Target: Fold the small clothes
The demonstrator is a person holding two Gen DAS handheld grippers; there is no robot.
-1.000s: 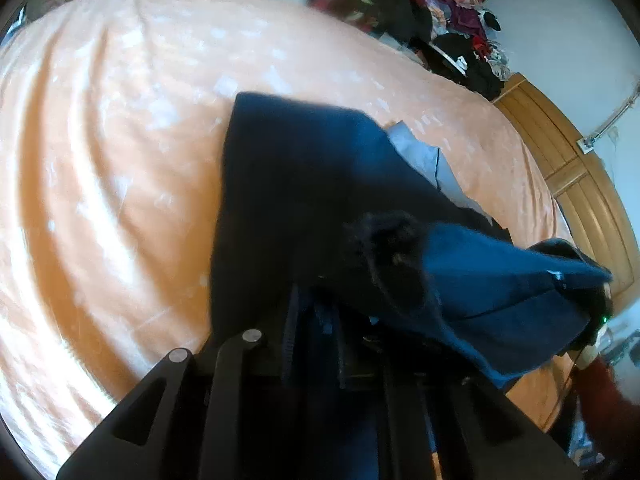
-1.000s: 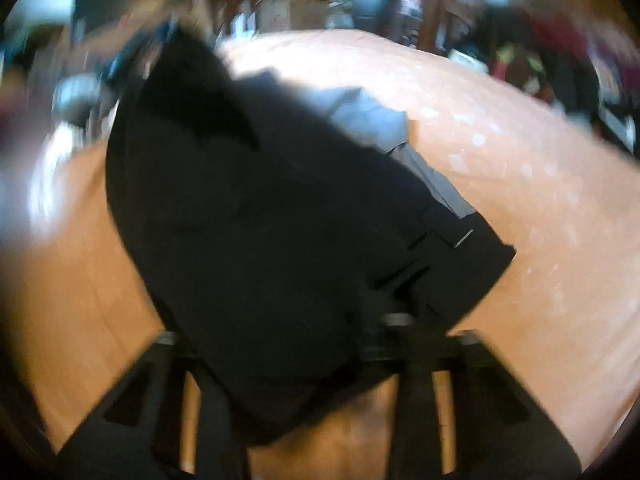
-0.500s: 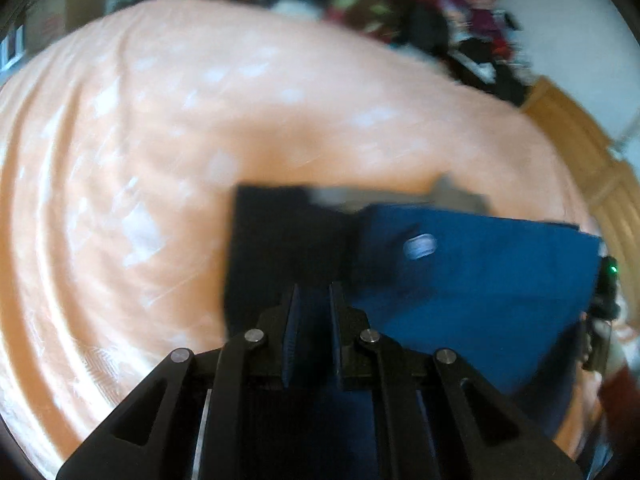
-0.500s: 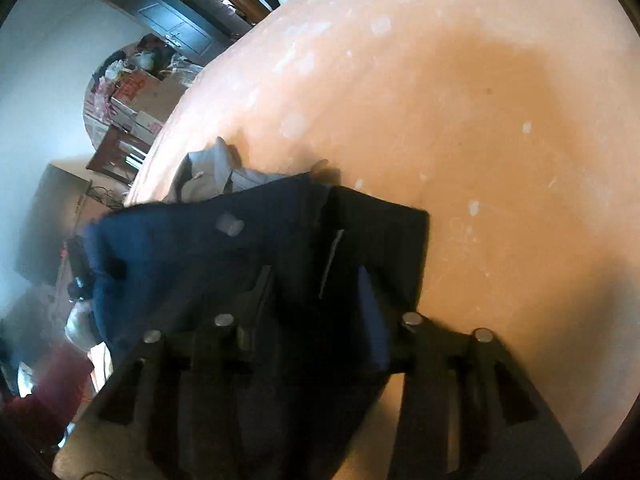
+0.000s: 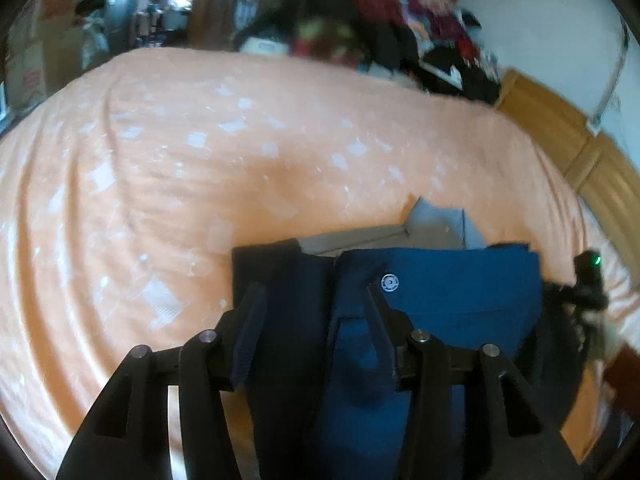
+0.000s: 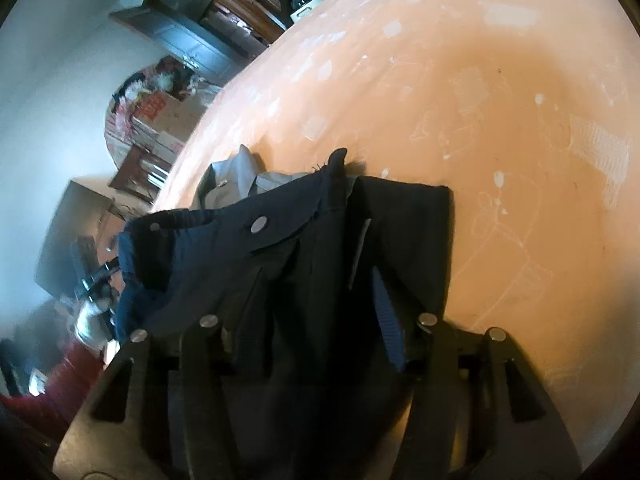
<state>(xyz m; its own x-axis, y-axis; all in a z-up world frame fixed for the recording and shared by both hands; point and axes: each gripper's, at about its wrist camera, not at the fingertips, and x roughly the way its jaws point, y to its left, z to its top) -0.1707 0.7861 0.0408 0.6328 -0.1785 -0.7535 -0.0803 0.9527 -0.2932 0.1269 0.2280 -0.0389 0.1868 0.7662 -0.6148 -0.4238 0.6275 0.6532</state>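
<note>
1. two grippers are over one dark blue garment (image 5: 440,300) that lies on the orange bedsheet (image 5: 200,168), near the edge of the bed closest to both cameras.
2. the left gripper (image 5: 316,300) has its fingers spread apart, and the dark cloth lies between them and under them; the fingers do not pinch it.
3. the right gripper (image 6: 316,276) also has its fingers wide apart, with the garment (image 6: 320,240) lying in the gap between them.
4. in the left wrist view the garment has a flat, almost straight far edge, and a round metal snap button (image 5: 390,283) shows on its upper layer.
5. the same snap button (image 6: 259,224) shows in the right wrist view, on a flap of the cloth.
6. a grey piece of cloth (image 5: 436,228) comes out from under the far edge of the garment and touches it.
7. behind the bed a pile of mixed clothes (image 5: 400,40) is blurred, and a wooden headboard (image 5: 580,152) stands on the right side.
8. the other gripper, with a small green light (image 5: 598,260), shows at the right edge of the garment in the left wrist view.
</note>
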